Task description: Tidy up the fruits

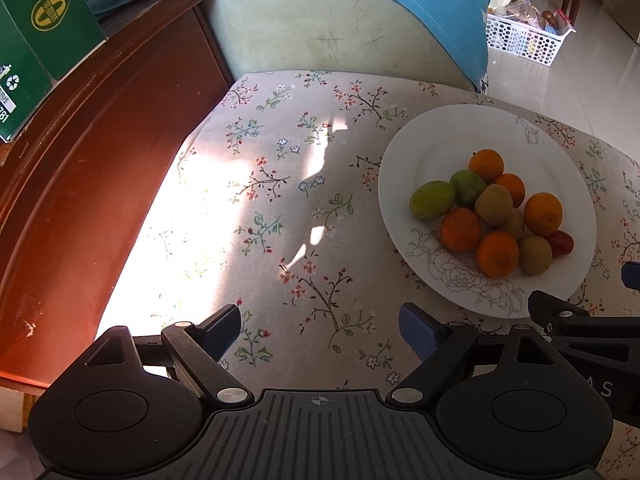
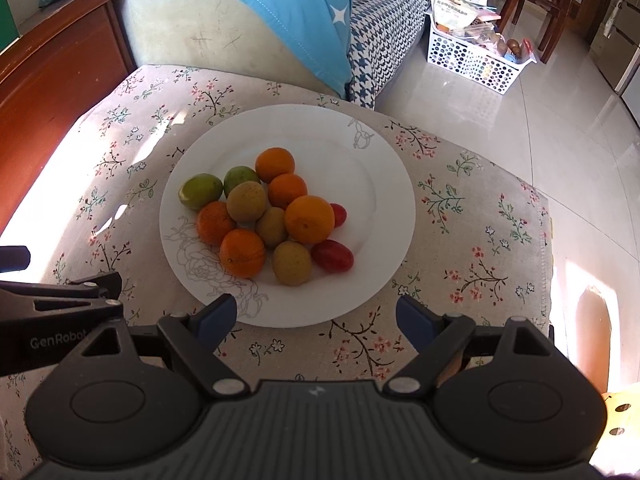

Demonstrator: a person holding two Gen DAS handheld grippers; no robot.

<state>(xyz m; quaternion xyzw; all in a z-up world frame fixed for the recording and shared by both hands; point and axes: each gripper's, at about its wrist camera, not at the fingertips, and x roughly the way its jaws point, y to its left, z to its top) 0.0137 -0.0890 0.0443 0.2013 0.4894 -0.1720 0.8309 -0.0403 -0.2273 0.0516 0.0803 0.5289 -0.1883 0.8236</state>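
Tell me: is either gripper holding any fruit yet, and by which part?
Nothing held. Left gripper and right gripper are open and empty; the fruit sits on the white plate.

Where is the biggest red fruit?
In the right wrist view the red fruit lies on the white plate, at the pile's lower right edge, beside a brownish-green fruit.

Kiwi [image 2: 273, 227] mid-pile mostly buried under oranges. Far tomato [image 2: 338, 215] half hidden. Green box [image 1: 38, 46] cropped. Basket [image 2: 470, 58] contents unreadable.
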